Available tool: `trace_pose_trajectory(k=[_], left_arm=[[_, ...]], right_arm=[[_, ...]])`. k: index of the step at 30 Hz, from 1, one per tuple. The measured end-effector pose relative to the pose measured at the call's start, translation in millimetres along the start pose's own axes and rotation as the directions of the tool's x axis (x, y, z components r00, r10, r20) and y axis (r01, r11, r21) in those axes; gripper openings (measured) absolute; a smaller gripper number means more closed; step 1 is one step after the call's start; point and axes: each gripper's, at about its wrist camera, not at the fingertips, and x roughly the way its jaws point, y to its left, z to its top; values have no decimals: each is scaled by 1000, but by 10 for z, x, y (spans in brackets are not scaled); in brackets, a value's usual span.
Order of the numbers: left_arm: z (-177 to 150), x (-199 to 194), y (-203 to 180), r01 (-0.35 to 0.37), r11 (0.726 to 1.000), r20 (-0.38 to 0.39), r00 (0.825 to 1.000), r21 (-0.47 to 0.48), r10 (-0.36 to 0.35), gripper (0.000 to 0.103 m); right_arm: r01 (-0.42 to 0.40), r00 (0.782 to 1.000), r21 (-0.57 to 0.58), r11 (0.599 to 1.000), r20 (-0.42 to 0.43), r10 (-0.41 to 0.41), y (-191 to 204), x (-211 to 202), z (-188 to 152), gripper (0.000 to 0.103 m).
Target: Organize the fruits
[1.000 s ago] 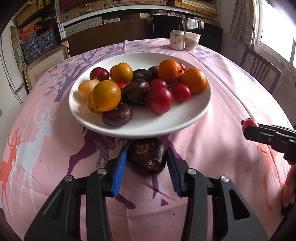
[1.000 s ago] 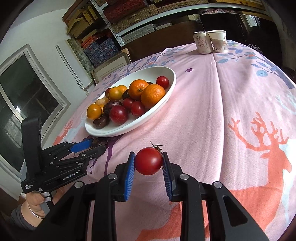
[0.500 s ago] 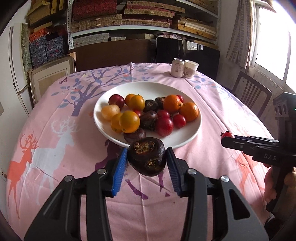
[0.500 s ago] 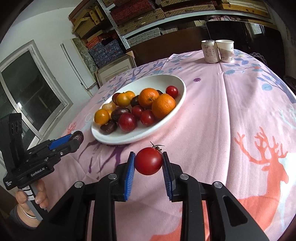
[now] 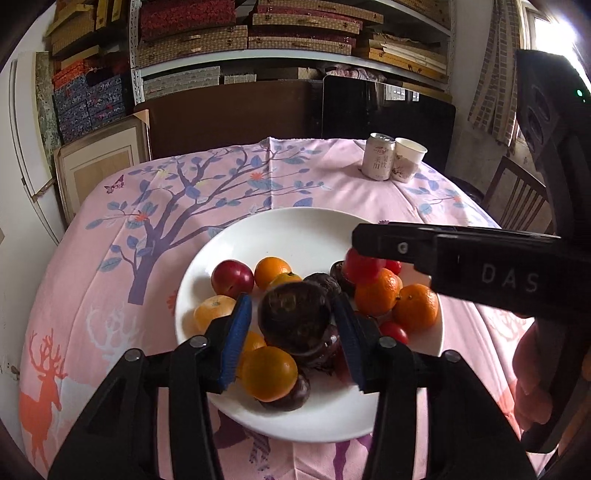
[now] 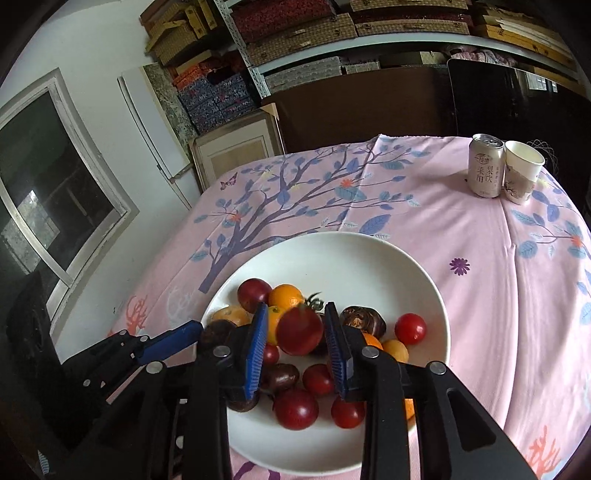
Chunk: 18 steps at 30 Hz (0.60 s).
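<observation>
Two grippers: both over the plate (image 5: pixel 295 236), side by side; L gripper (image 5: pixel 291 300) on the plate's near-left part, R gripper (image 6: pixel 296 307) reaching in from the plate's right.
L jaws: opening; dark brown fruit (image 5: pixel 293 321) sits btwn the blue pads, thin gap showing on its left side, so pads look off it.
R jaws: opening; red tomato (image 6: pixel 300 330) btwn the pads, gap on its left side too, not pinched.
Key relation: each fruit lies straight ahead of its own tool & above the heap on the plate, so prob. it only has to drop. Both roundish, no real long axis; tomato's green stem points away from the camera.
Nearer hand: L for the dark fruit, R for the tomato; no cross-reach needed.
Landing spot (judgement): dark fruit is over an orange (image 5: pixel 269 373) and other dark fruit at the plate's near side; may roll off the pile twd the near rim. Tomato is over the mid-plate reds, less risk.
Plate: white, shallow, round; far half bare, near half crowded w/ oranges, red & dark fruit.
Surface: pink tablecloth (image 5: pixel 221 192) w/ tree & deer print, soft, creased; round table under it.
Beyond plate: drink can (image 5: pixel 378 157) touching or just beside a paper cup (image 5: pixel 408 158), far right of the plate, well apart.
Room: dark chairs behind the table, shelves (image 5: pixel 295 33) of woven boxes past them, window (image 6: pixel 55 177) far left of the plate.
</observation>
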Motion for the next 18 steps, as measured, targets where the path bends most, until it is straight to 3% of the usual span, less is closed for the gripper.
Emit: trace_pose_trajectory(k=[1, 3, 6, 11, 16, 18], left_arm=[[8, -10, 6, -14, 1000, 9, 1000, -1, 14, 73], [-7, -84, 34, -32, 999, 43, 999, -13, 33, 85], [-116, -179, 52, -39, 999, 35, 999, -13, 40, 89], [-511, -391, 38, -39, 999, -7, 999, -12, 39, 96], [-992, -669, -34, -42, 999, -49, 998, -24, 41, 98], [-1155, -801, -54, -54, 998, -55, 997, -43, 51, 98]], right_arm=[[6, 1000, 6, 1000, 7, -6, 0, 7, 6, 47], [10, 1000, 10, 1000, 29, -10, 6, -41, -37, 49], [11, 999, -10, 1000, 53, -10, 19, -221, -183, 51], [25, 992, 23, 999, 123, -28, -95, -678, -678, 82], [98, 989, 24, 995, 110, -100, -168, -997, -1320, 100], [98, 991, 19, 995, 85, -100, -185, -1097, -1526, 100]])
